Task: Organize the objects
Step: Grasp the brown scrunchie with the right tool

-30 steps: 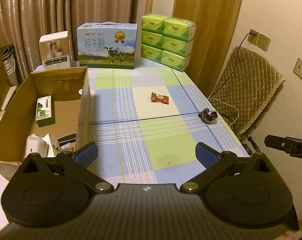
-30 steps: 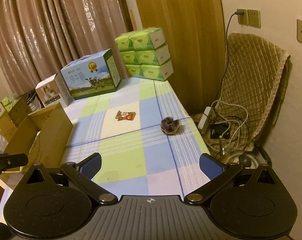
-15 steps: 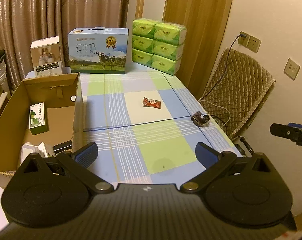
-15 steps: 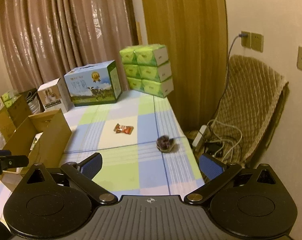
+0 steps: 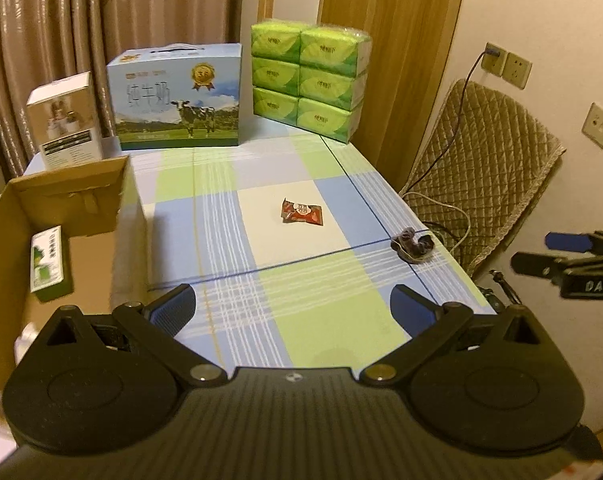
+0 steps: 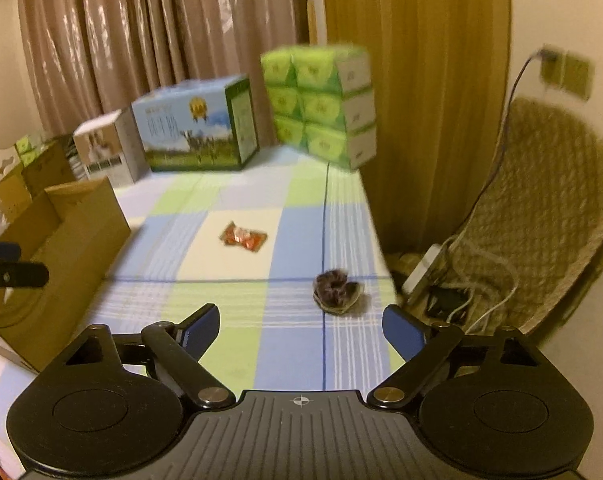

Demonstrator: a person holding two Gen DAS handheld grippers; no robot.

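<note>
My jaws stand apart and empty on both the left gripper (image 5: 292,307) and the right gripper (image 6: 300,326), the right pair just narrowing toward the dark scrunchie (image 6: 337,292) near the counter (image 6: 237,344) edge, the red snack packet (image 6: 243,237) mid-counter, both outside the cardboard box (image 5: 67,216).

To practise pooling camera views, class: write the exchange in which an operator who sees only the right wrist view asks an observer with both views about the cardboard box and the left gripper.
Operator: I only see the cardboard box from outside. Is anything in it?
Observer: Yes. A small green-and-white carton lies on the floor of the cardboard box.
Operator: Only a tip of the left gripper shows at my edge. Is it holding something?
Observer: No. The left gripper is open, with only the checked tablecloth visible between its fingers.
</note>
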